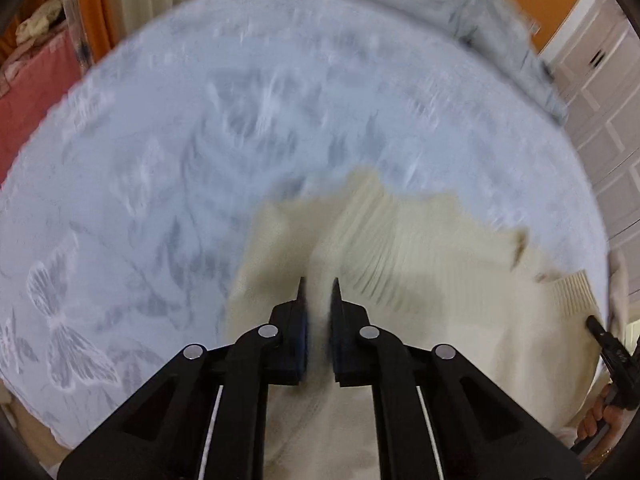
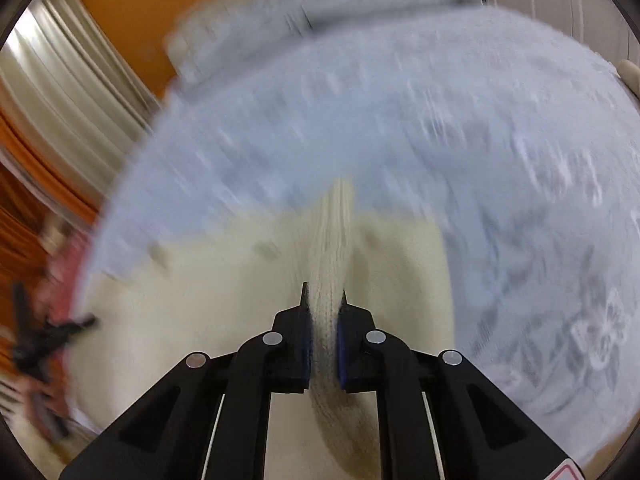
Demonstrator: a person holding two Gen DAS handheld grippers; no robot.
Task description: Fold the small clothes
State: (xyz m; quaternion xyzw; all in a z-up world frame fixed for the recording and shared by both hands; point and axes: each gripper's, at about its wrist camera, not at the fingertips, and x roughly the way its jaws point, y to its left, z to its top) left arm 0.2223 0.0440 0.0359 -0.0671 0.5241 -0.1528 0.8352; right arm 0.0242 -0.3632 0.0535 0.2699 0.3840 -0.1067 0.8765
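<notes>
My right gripper (image 2: 324,298) pinches a ribbed fold of the cream sweater (image 2: 200,300). Left gripper (image 1: 319,288) nearly closed on its cloth too, I think. Garment runs btwn both, frame bottom.

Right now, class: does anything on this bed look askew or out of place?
Nothing is spilled or damaged. The cream knit sweater lies rumpled on the blue bedspread, its ribbed edge pinched up in the right gripper.

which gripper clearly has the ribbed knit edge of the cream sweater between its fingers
The right gripper: a ribbed band of the cream sweater runs up between its fingers. The left gripper shows only blurred cloth there.
</notes>
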